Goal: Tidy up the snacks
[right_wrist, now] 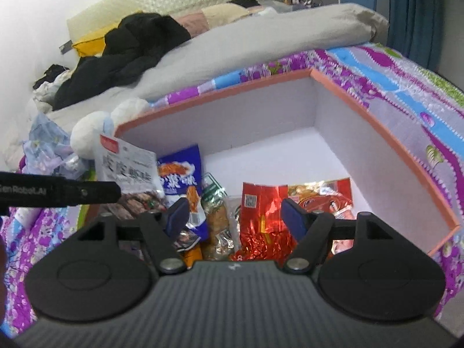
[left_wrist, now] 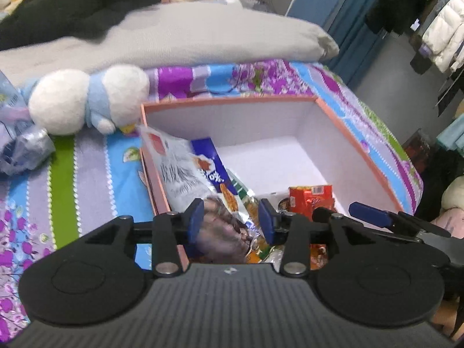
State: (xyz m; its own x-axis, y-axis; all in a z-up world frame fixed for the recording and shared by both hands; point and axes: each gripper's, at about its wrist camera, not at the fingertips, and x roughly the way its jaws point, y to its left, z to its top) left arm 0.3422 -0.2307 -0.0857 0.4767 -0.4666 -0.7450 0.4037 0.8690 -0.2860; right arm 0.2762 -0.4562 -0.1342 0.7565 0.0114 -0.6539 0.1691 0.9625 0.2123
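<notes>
A box with a pink-orange rim (left_wrist: 362,150) (right_wrist: 385,145) sits on the bed, its white floor bare at the far end. Snack bags fill its near end. A grey-white bag (left_wrist: 179,168) (right_wrist: 127,165) leans on the left wall beside a blue bag (left_wrist: 208,156) (right_wrist: 179,174). A red foil bag (right_wrist: 261,217) and an orange-red pack (left_wrist: 313,195) lie to the right. My left gripper (left_wrist: 232,220) is open over the grey-white bag's lower end. My right gripper (right_wrist: 235,216) is open around the red foil bag, its left pad clear of it.
A white and blue plush toy (left_wrist: 87,101) lies by the box's left corner, with a crumpled plastic bag (left_wrist: 23,145) further left. A grey duvet (left_wrist: 203,34) and black clothing (right_wrist: 130,46) lie behind. The floral sheet (left_wrist: 72,179) surrounds the box. Clothes (left_wrist: 443,37) hang at the right.
</notes>
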